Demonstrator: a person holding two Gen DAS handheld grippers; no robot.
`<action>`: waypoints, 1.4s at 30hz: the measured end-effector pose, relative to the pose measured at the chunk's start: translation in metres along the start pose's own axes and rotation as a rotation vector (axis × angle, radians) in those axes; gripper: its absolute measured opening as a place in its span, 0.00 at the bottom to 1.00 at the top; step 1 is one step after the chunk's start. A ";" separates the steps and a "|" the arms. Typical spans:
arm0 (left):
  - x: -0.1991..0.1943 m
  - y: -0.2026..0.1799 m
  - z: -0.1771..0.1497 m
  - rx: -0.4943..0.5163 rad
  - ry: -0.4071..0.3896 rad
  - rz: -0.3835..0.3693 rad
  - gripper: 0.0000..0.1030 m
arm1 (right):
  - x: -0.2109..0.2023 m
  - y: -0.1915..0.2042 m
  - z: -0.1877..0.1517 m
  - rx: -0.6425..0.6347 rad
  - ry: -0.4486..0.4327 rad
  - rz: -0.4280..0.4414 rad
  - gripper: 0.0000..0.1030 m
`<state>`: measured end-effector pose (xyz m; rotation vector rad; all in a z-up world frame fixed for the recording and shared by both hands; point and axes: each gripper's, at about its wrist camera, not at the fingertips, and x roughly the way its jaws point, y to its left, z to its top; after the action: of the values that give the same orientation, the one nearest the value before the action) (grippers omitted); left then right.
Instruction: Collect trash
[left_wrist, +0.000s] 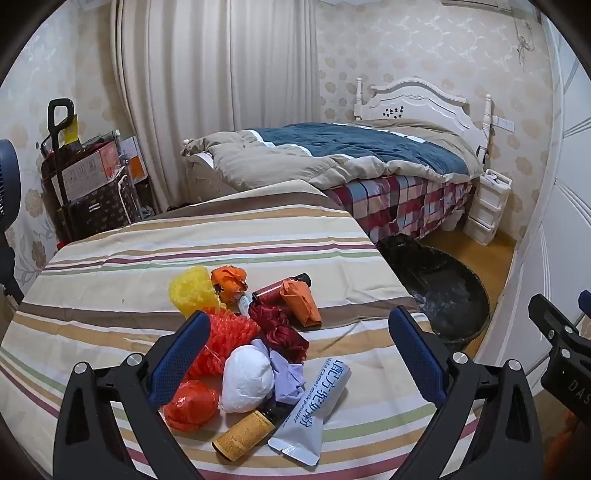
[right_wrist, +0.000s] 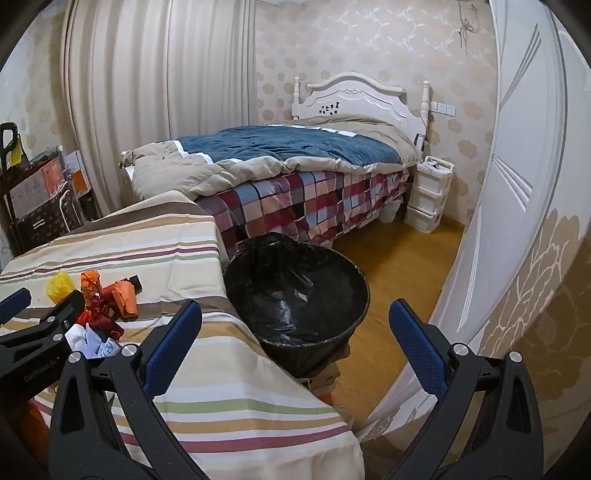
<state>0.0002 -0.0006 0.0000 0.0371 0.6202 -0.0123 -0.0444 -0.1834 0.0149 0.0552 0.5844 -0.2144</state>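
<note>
the left wrist view shows the trash pile (left_wrist: 251, 343) whole on the striped surface (left_wrist: 110, 266): two bottles, one sachet, several wads. the right wrist view shows one black-lined bin (right_wrist: 295, 291) beside it. left tool (left_wrist: 299, 354) and right tool (right_wrist: 295, 350) both released, empty. bedroom, one bed (right_wrist: 288, 155).

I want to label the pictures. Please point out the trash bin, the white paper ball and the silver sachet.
trash bin (right_wrist: 364, 291): right wrist view, on its right rim.
white paper ball (left_wrist: 246, 378): left wrist view, on its middle.
silver sachet (left_wrist: 314, 413): left wrist view, on its printed face.
</note>
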 end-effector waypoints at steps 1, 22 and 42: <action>0.000 0.003 0.000 -0.021 -0.003 -0.019 0.93 | 0.000 0.000 0.000 -0.001 -0.001 0.000 0.96; -0.002 0.002 0.001 -0.008 0.013 -0.002 0.94 | -0.001 0.003 0.000 -0.011 -0.002 -0.007 0.96; -0.002 0.002 0.000 -0.013 0.019 -0.003 0.93 | -0.001 0.003 -0.001 -0.011 -0.002 -0.006 0.96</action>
<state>-0.0014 0.0018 0.0010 0.0241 0.6394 -0.0105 -0.0454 -0.1803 0.0143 0.0430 0.5841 -0.2170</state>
